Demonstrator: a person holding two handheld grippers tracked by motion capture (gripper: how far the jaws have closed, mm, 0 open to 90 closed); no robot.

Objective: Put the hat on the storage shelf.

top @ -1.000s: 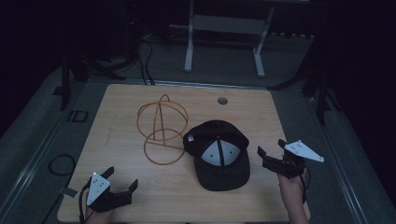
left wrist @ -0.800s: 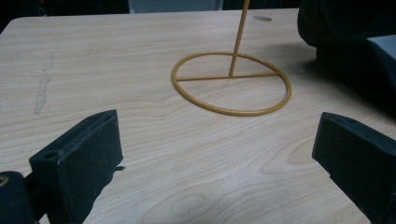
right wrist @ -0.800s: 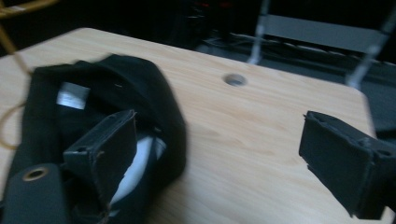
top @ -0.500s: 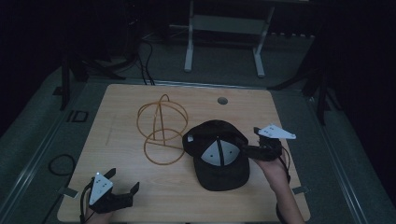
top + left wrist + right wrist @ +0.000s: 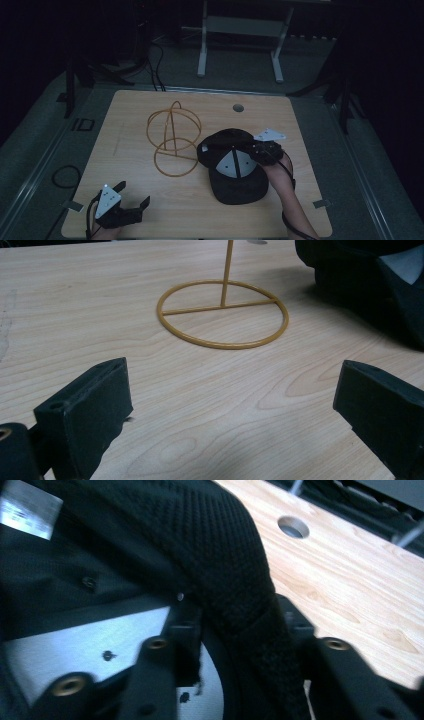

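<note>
Your left claw rests low at the near left corner of the worktop, its jaws spread wide with nothing between them. It sits there in reserve, aimed so that the ring base of the yellow wire cap stand lies straight ahead of it and the black cap ahead to its right.

The stand's hoops rise well apart from either claw, untouched, presumably waiting to carry the cap.

Your right claw reaches in from the cap's right side. Its jaws have just been closing, and the cap's thick fabric edge now lies between them, one jaw inside over the grey lining and one outside: a clenched hold on the rim, probably for lifting.
</note>
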